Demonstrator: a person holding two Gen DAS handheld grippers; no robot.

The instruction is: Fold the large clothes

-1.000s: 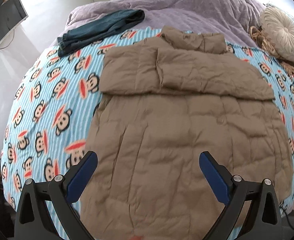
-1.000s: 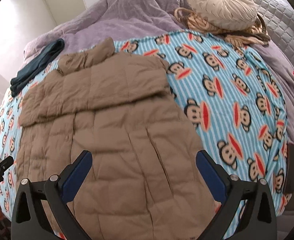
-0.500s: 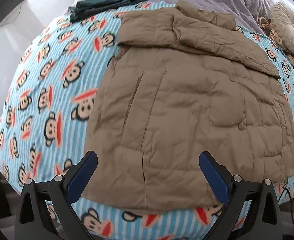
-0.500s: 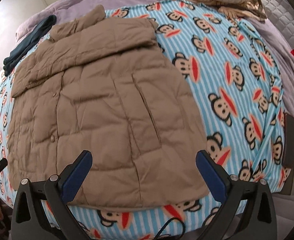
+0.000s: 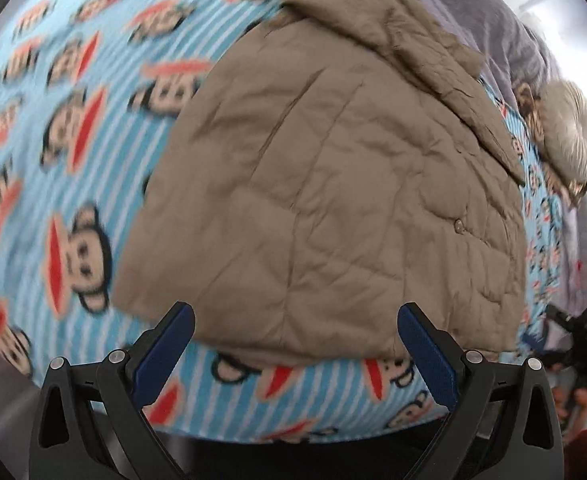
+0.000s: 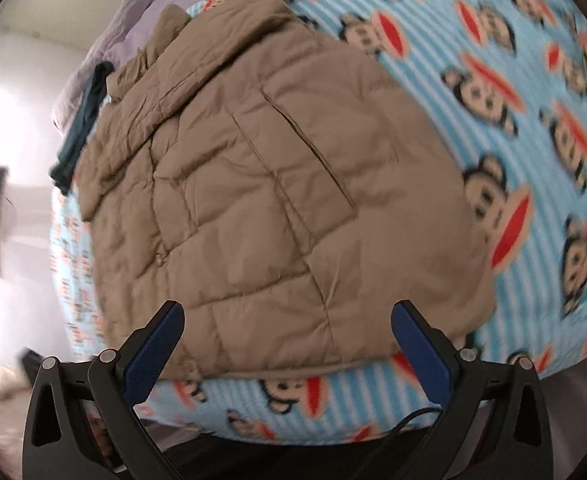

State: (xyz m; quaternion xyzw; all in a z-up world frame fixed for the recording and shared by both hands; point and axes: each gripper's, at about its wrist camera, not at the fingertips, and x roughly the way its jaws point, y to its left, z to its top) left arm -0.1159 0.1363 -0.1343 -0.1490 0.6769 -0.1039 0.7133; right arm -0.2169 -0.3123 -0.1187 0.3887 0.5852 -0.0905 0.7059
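Tan quilted jacket (image 5: 325, 184) lies flat on monkey-print blanket (image 5: 73, 128), hem just ahead of both grippers. Left gripper (image 5: 293, 354) & right gripper (image 6: 285, 350): jaws wide apart, holding nothing. Jacket looks puffy, soft, light, prob slippery shell; best pinched at the 2 hem corners. Left view alone shows round cushion (image 5: 569, 136); right view alone shows dark folded garment (image 6: 79, 136) beyond collar

monkey-print blanket (image 5: 73, 152), purple bedding (image 5: 489, 8), bright walls

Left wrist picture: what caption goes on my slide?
Open left gripper over the hem of a tan puffer jacket on a monkey-print blanket.
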